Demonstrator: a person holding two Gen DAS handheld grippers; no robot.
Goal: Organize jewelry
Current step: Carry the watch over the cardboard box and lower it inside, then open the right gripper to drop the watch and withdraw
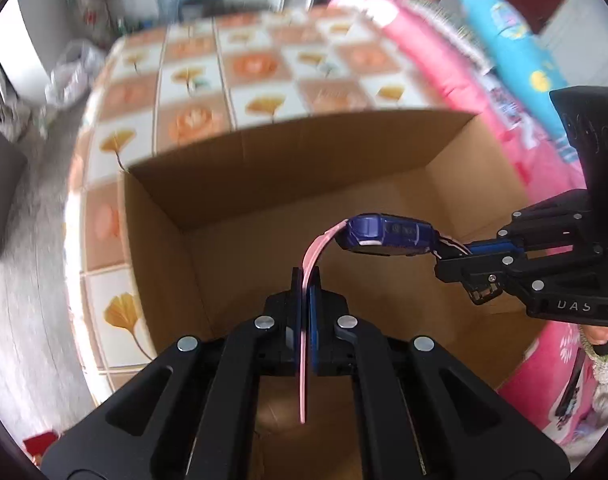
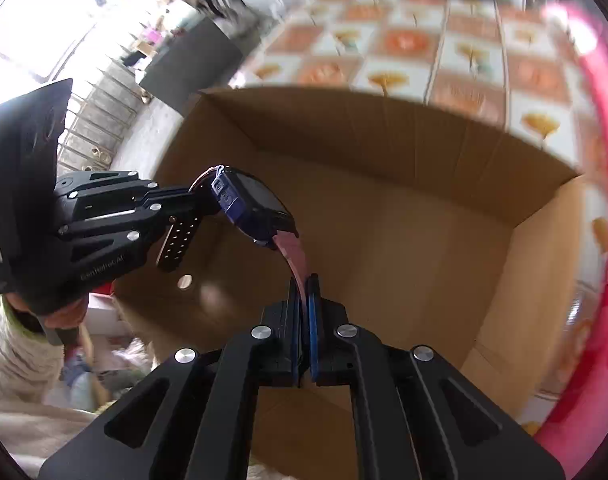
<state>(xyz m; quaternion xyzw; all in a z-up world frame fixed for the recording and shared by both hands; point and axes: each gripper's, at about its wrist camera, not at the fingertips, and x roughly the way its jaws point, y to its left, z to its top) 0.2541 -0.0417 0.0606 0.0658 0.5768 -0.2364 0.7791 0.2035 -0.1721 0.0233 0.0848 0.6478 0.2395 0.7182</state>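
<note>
Both jaws clenched on one item: my left gripper (image 1: 306,280) pinches one pink strap end, my right gripper (image 2: 304,286) the other, so the blue-cased wristwatch with pink rubber strap (image 1: 388,234) hangs strung between them, case uppermost, over the open brown cardboard box (image 1: 344,168).

Progress, judged from this moment: watch is picked up and carried above the box mouth, not yet lowered or let go. Box floor, where visible, looks bare; I can see no other jewellery inside, though the near part is hidden behind my own linkages. Remaining: lower, release both ends, then whatever further pieces exist out of view.

Edges and room:
- Box walls stand upright on all visible sides; far wall and corners are well apart from the watch.
- Right gripper sits near the box's right wall in the left wrist view; that side is tighter.
- Box rests on a floral-tiled orange and white cloth (image 1: 207,80); a pink quilt (image 1: 436,60) lies along the right side.
- Straight down looks unobstructed.
</note>
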